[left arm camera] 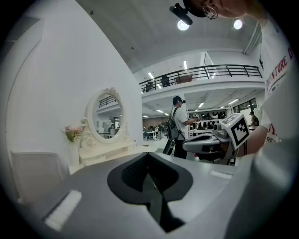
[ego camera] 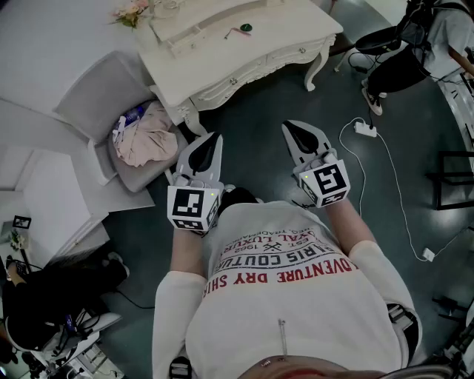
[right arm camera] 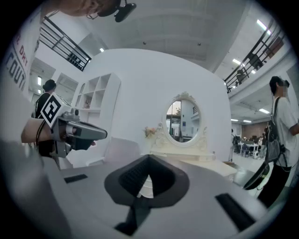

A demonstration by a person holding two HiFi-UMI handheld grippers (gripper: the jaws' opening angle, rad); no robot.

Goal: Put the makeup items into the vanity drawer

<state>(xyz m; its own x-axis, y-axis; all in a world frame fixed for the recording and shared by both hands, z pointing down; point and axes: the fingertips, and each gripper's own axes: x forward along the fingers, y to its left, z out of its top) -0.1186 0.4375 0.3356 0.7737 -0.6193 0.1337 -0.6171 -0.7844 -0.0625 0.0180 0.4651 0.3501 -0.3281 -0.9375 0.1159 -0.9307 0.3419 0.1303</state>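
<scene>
The white vanity table (ego camera: 296, 33) stands at the top of the head view, its drawer fronts (ego camera: 248, 76) shut. On its top lie a small dark round item (ego camera: 246, 28) and a thin pink stick (ego camera: 235, 33). My left gripper (ego camera: 209, 139) and right gripper (ego camera: 293, 127) are held side by side before my chest, well short of the vanity, both shut and empty. In the left gripper view the closed left gripper (left arm camera: 148, 155) points toward the oval mirror (left arm camera: 105, 116). The right gripper view has the right gripper (right arm camera: 149, 159) aimed at the mirror (right arm camera: 183, 122).
A grey chair (ego camera: 96, 96) holding pink cloth (ego camera: 148, 139) stands left of the vanity. A power strip (ego camera: 365, 128) with a white cable lies on the dark floor at right. People sit at the upper right (ego camera: 404, 63) and lower left (ego camera: 52, 292). Flowers (ego camera: 132, 11) stand on the vanity's left end.
</scene>
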